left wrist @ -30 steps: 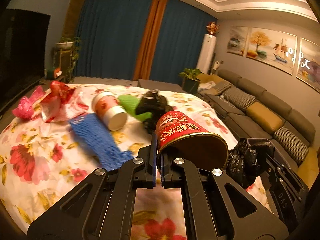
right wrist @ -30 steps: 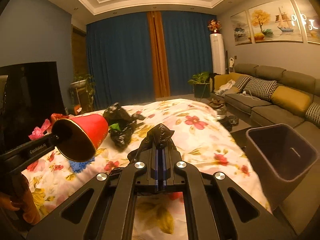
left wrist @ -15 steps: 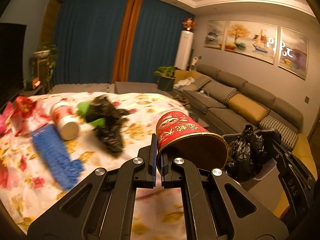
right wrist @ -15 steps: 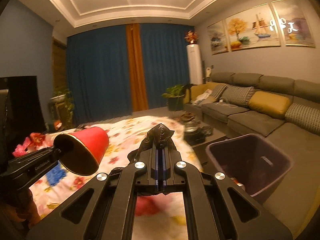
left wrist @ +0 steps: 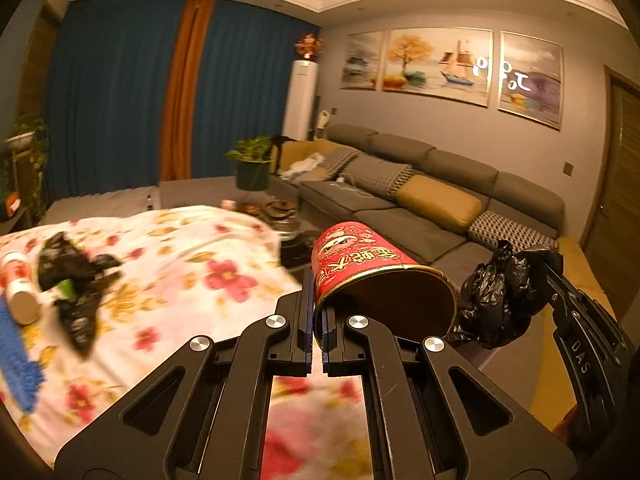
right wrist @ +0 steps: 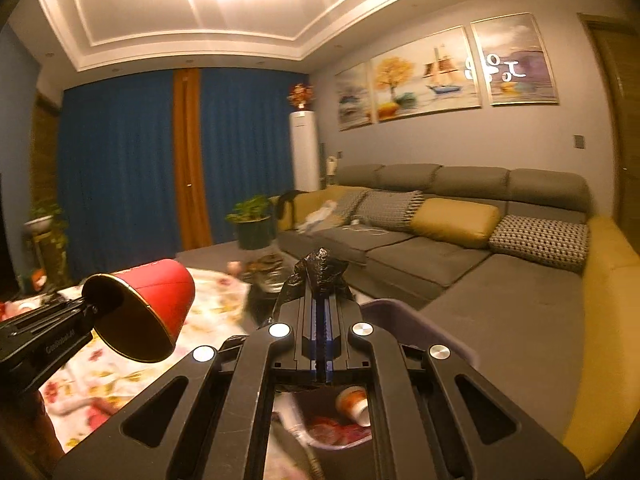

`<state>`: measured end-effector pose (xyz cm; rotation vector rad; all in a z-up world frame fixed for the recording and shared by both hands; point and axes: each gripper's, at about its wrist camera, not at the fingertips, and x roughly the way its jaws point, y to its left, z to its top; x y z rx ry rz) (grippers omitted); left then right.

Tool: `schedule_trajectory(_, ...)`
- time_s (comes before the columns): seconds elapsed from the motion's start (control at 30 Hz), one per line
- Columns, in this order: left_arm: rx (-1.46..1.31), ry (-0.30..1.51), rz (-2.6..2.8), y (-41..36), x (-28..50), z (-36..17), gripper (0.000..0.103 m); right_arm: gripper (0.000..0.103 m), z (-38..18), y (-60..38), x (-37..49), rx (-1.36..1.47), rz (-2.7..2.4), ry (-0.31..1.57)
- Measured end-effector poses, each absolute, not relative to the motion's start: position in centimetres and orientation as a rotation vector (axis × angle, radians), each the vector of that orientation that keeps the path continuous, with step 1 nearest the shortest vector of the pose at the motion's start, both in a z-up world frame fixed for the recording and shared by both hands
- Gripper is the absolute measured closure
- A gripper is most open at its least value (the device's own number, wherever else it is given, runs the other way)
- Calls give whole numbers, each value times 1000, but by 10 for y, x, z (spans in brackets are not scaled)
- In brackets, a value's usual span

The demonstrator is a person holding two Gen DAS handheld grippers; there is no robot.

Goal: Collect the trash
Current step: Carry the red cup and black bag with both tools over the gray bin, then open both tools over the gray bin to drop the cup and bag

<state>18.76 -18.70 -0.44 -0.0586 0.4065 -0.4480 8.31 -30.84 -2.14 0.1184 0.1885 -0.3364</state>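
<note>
My left gripper (left wrist: 317, 312) is shut on the rim of a red paper cup (left wrist: 368, 272), held in the air past the table's right edge; the cup also shows in the right wrist view (right wrist: 148, 308). My right gripper (right wrist: 322, 312) is shut on a crumpled black plastic bag (right wrist: 320, 272), which also shows in the left wrist view (left wrist: 500, 300). It hangs right above a purple trash bin (right wrist: 404, 320) that holds a small cup (right wrist: 354, 400) and other litter.
The floral-cloth table (left wrist: 168, 264) at the left carries another black bag (left wrist: 72, 280), a white-and-red cup (left wrist: 20, 292) and a blue net (left wrist: 14, 364). A grey sofa (right wrist: 460, 240) lines the right wall. A low tea table with a plant (left wrist: 256, 184) stands behind.
Both grippers have swung to the right, away from the table, each with its item. The bin has come under my right gripper.
</note>
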Motion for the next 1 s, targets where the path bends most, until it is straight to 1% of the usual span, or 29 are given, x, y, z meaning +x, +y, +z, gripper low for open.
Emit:
schedule_trajectory(0.23,-27,423,-516,-243,201,-16,101,99,-30,-334,90,110,-385,186)
schedule_trajectory(0.37,-17,434,-536,-258,207,-23,101,99,-34,-346,96,115,-395,187)
schedule_trajectory(1.0,-8,473,-596,-294,236,-40,101,99,-40,-370,121,113,-389,205)
